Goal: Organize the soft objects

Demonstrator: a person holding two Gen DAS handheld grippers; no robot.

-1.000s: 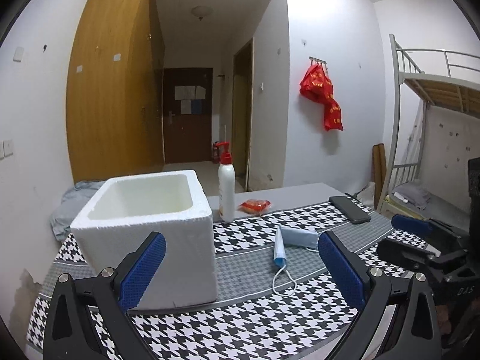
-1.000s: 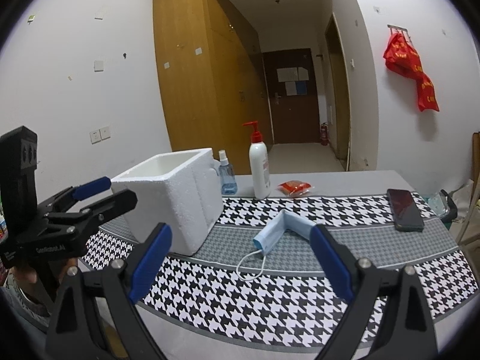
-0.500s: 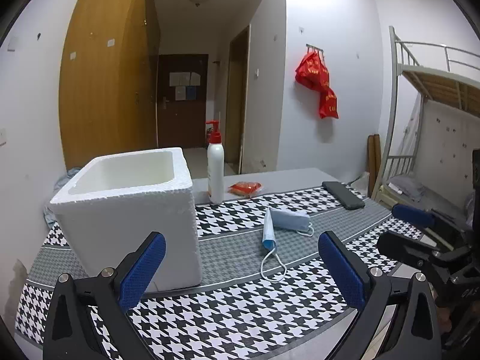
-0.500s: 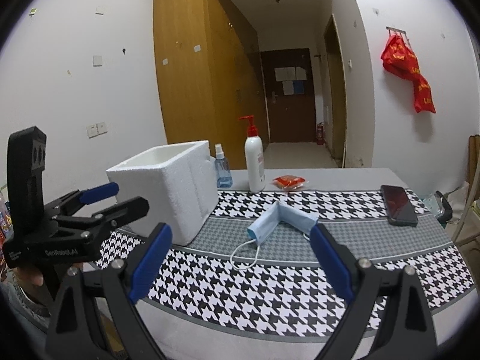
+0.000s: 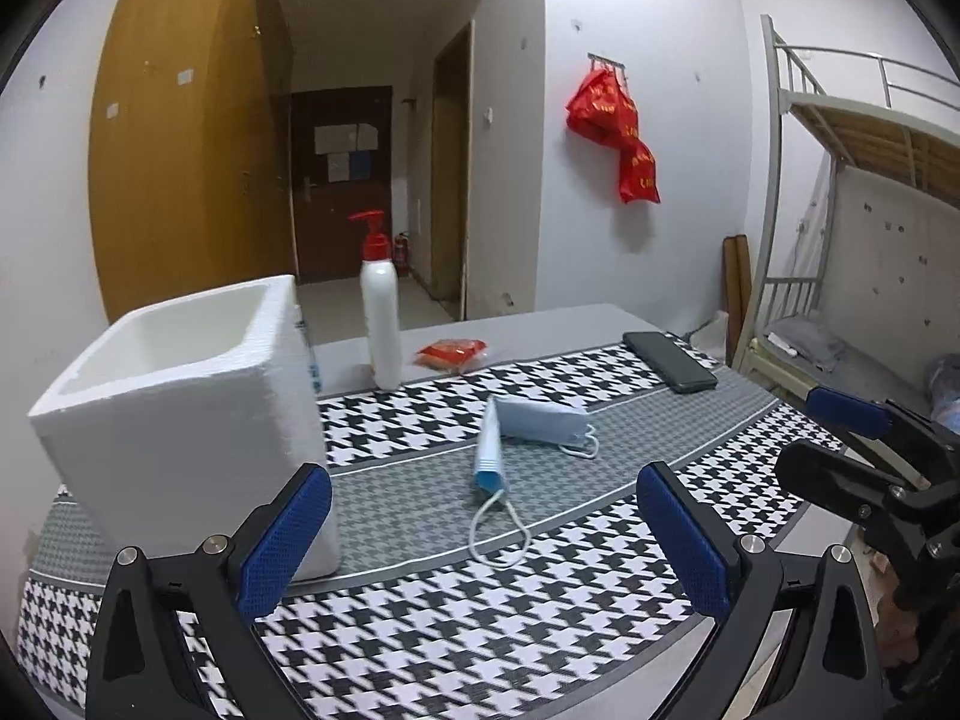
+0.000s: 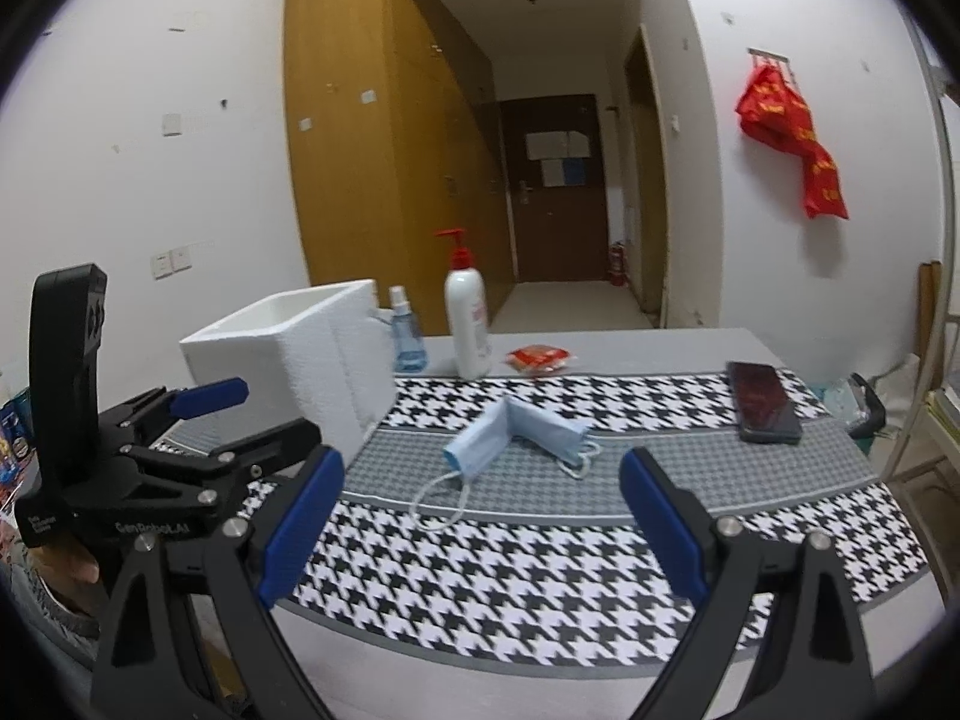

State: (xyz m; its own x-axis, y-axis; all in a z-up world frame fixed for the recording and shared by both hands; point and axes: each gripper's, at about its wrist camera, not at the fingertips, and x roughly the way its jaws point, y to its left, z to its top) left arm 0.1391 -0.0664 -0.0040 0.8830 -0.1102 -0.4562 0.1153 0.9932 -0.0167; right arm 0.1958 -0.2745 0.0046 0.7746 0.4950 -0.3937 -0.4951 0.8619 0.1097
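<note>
A folded light-blue face mask [image 5: 516,426] [image 6: 516,429] with white ear loops lies on the houndstooth tablecloth, mid-table. A white foam box [image 5: 180,408] [image 6: 300,360], open at the top, stands to its left. My left gripper [image 5: 480,531] is open and empty, held above the table's near edge, short of the mask, with the box just beyond its left finger. My right gripper [image 6: 480,516] is open and empty, also short of the mask. Each gripper shows in the other's view, the left [image 6: 198,420] and the right [image 5: 852,438].
A white pump bottle with red top [image 5: 382,324] [image 6: 467,312], a small blue spray bottle [image 6: 407,339] and a red packet [image 5: 453,354] [image 6: 538,357] stand behind the mask. A dark phone [image 5: 669,360] [image 6: 763,399] lies at the right. A bunk bed [image 5: 852,180] stands beyond the table's right edge.
Both views have shifted and the mask, box and bottle have drifted slightly in each. Both grippers stay open and empty. Nothing on the table has moved.
</note>
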